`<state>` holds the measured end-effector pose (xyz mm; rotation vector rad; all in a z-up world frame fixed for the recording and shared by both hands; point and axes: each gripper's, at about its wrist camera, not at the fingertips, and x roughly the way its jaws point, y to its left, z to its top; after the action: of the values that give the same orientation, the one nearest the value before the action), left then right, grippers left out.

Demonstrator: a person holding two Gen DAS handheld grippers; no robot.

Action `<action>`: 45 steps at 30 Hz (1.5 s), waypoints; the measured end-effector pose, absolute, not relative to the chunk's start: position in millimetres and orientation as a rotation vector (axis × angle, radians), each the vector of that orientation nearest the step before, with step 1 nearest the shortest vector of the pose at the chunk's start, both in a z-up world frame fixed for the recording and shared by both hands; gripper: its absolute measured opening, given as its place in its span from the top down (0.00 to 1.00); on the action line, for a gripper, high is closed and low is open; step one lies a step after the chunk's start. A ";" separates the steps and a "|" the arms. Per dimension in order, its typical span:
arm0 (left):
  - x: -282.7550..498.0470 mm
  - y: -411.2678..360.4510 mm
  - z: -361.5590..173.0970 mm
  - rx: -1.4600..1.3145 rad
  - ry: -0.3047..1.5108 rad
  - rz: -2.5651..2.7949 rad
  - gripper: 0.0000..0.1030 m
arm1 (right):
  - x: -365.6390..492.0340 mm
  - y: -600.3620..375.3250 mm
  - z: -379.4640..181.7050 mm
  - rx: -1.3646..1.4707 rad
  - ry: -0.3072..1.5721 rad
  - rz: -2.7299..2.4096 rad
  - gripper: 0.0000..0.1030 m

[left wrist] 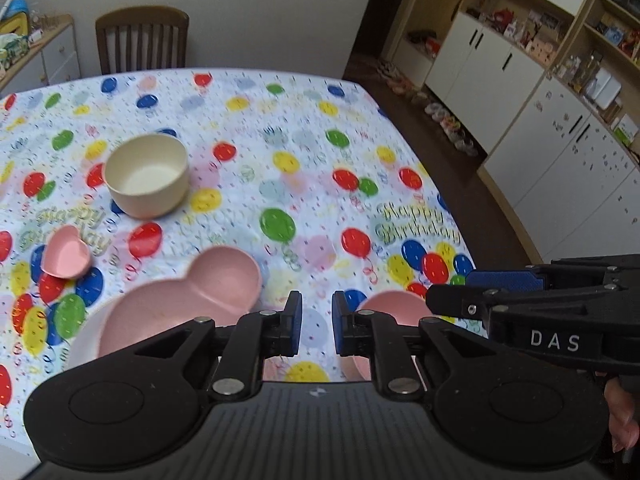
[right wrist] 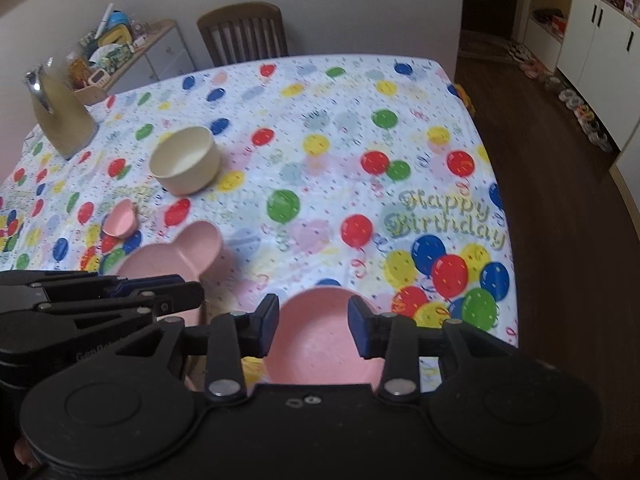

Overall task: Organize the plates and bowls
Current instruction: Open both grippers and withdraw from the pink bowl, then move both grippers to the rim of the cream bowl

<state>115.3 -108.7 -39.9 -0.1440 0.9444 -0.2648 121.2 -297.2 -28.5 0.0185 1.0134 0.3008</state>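
Both tongs, left (left wrist: pixel 317 325) & right (right wrist: pixel 313 327), apart, empty, above round pink plate (right wrist: pixel 320 344).

Balloon-print tablecloth (right wrist: pixel 320 152), beige jug (right wrist: pixel 60 116), wooden chair (right wrist: pixel 244 32), white cupboards (left wrist: pixel 520 92) along the wall.

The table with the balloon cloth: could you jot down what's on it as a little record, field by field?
Cover: balloon-print "Happy Birthday" tablecloth
Cream bowl: upright, empty, mid-table
Small pink heart dish: left of centre, tilted
Pink mouse-ear plate: near edge, left
Round pink plate: near edge, below the right hand-held gripper
Beige jug: far left
Left hand-held gripper: nothing between its fingers
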 end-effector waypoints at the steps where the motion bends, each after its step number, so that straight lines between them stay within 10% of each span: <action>1: 114.6 -103.0 -35.8 -0.149 0.930 -0.255 0.81 | 121.1 -292.6 -25.0 0.016 1.004 0.314 0.61; 8: 110.4 -58.3 -13.0 -0.182 0.842 -0.150 0.43 | 124.4 -252.4 -1.1 -0.018 0.935 0.403 0.51; 24: 158.0 25.5 -6.8 -0.277 0.784 0.056 0.22 | 192.5 -177.4 21.9 -0.083 0.831 0.535 0.01; 45: 283.0 65.7 -99.7 -0.373 0.985 0.257 0.22 | 351.3 -121.4 -68.7 -0.083 1.061 0.496 0.12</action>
<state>283.0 65.7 -99.7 -0.3727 0.9847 0.2573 351.3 -121.4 -68.7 -0.0833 1.0614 0.4957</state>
